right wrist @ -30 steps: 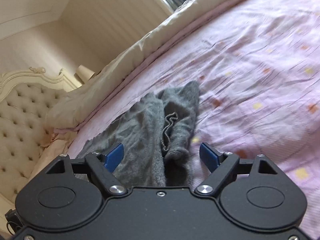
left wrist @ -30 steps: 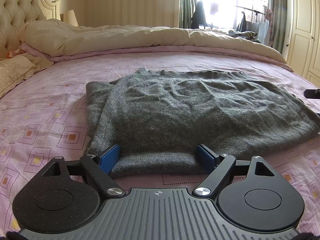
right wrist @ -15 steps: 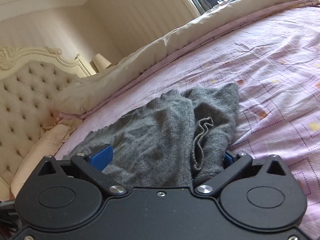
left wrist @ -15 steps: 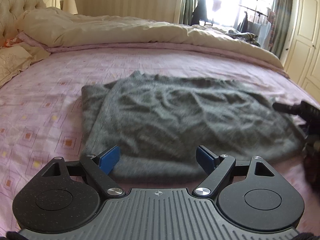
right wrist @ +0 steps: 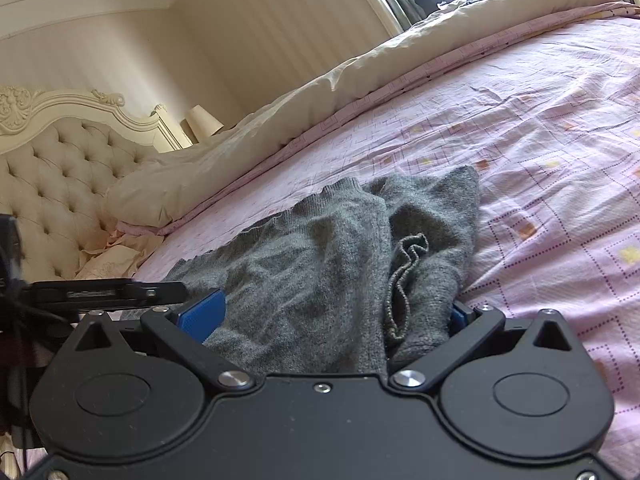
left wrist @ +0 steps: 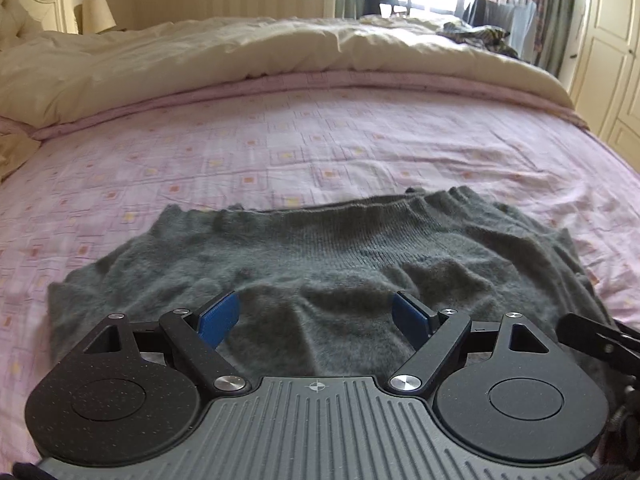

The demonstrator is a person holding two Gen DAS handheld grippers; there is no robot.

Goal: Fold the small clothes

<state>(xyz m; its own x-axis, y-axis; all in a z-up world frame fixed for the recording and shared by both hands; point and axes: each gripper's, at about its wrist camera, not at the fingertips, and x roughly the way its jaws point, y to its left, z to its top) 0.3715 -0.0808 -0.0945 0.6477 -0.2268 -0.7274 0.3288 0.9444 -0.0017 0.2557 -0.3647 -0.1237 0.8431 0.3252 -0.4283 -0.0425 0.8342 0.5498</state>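
A: Since a second ago, both claws have moved in over the grey knit sweater (left wrist: 320, 264), and its near edge now bunches up between their blue pads.

B: Where does the sweater lie?

A: On the pink patterned bedsheet (left wrist: 280, 152), on the near side of the bed, well short of the cream duvet (left wrist: 240, 52) heaped along the far side. Its ribbed edge (left wrist: 360, 204) faces that duvet.

B: And the left claw?

A: The left claw (left wrist: 316, 316) stands wide, its blue pads (left wrist: 218, 316) on either side of a raised fold of the sweater's near edge. Whether the pads touch the wool, I cannot tell.

B: The right one?

A: The right claw (right wrist: 332, 320) is also spread wide, at the sweater's right end. Wool fills the gap between its fingers; one blue pad (right wrist: 202, 316) is plain to see, the other is nearly buried behind a rolled fold with a wavy hem (right wrist: 404, 280). Beside the sweater on that side lies bare bedsheet (right wrist: 560, 200).

B: Anything else near the sweater?

A: From the right wrist view, part of the left claw's black frame (right wrist: 108, 292) shows just beyond the sweater, with the tufted headboard (right wrist: 52, 184) behind it. A lamp (left wrist: 98, 12) stands beside the headboard.
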